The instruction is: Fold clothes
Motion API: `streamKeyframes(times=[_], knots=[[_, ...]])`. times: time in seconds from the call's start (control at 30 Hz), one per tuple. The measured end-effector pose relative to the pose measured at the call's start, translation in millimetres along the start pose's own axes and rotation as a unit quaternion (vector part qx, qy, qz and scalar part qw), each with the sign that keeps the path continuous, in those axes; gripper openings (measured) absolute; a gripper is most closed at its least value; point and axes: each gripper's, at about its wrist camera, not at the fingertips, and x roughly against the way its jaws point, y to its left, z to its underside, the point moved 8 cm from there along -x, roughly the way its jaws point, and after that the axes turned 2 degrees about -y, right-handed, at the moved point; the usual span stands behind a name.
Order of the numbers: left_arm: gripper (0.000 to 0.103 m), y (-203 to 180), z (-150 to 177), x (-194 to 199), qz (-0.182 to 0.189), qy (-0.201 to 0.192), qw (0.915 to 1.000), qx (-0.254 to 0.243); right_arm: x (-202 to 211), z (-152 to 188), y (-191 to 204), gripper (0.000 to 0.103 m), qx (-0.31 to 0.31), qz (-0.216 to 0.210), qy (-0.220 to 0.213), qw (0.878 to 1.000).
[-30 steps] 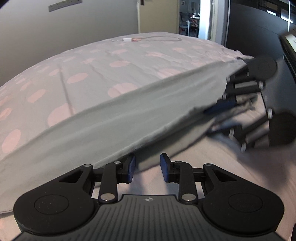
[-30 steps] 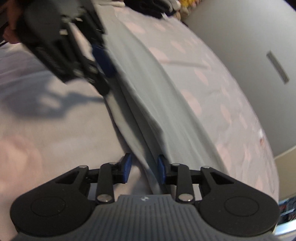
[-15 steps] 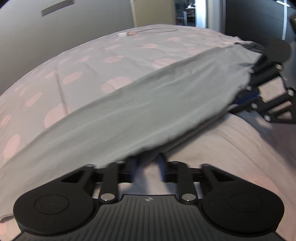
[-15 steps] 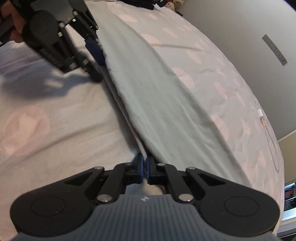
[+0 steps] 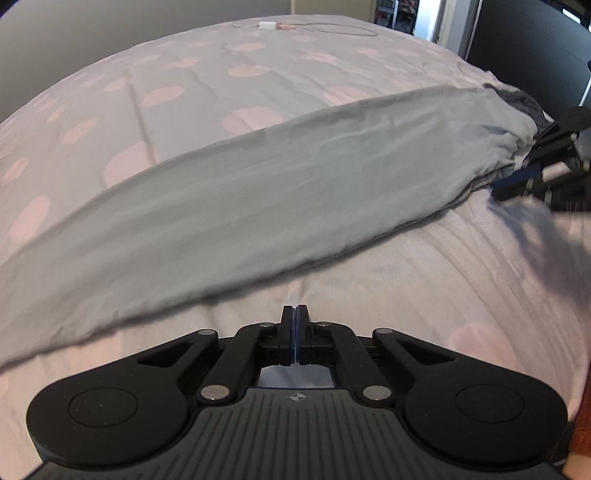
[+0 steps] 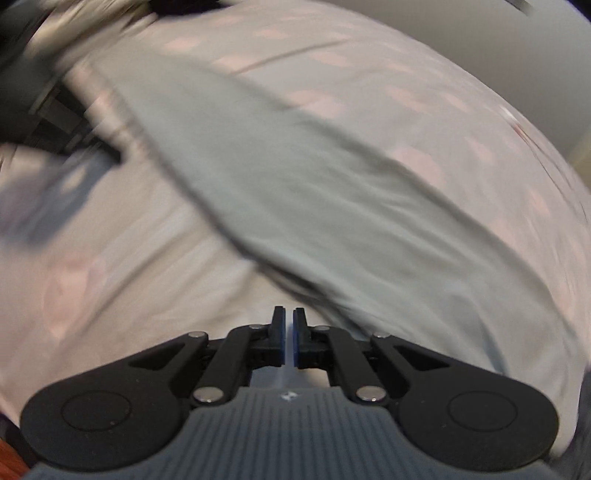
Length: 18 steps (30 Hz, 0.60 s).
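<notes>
A grey-green garment lies folded in a long band across the bed; it also shows in the right wrist view, blurred. My left gripper is shut and empty, just short of the garment's near edge. My right gripper is nearly shut with a thin gap and holds nothing; it sits at the near edge of the cloth. The right gripper also shows in the left wrist view beside the garment's far right end. The left gripper shows as a dark blur in the right wrist view.
The bed has a pale cover with pink dots. A white charger and cable lie at its far side. A dark panel stands at the far right. Grey wall behind.
Both grippers let go of the garment's edge, closed and drew back. The cloth now lies flat on the bed. The right wrist view is blurred by motion.
</notes>
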Motion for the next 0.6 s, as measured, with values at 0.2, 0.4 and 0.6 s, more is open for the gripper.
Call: streamKeyframes(times=[0.2,0.4,0.6], knots=[[0.002,14.1,9.6,16.7,-0.021,-0.015,0.9987,0.044,36.1,37.5,-111.8,0.007,-0.233,0.058,-0.023,0.970],[0.008,20.3,14.3,20.3,-0.039,-0.013,0.9971,0.065,61.2,114.7,-225.1,0.031,-0.474,0.112,-0.065,0.871],[0.010,20.5,24.1,14.8,-0.051,0.001,0.9959,0.075,46.4,151.0,-268.9,0.044,-0.593,0.087,-0.119,0.792]])
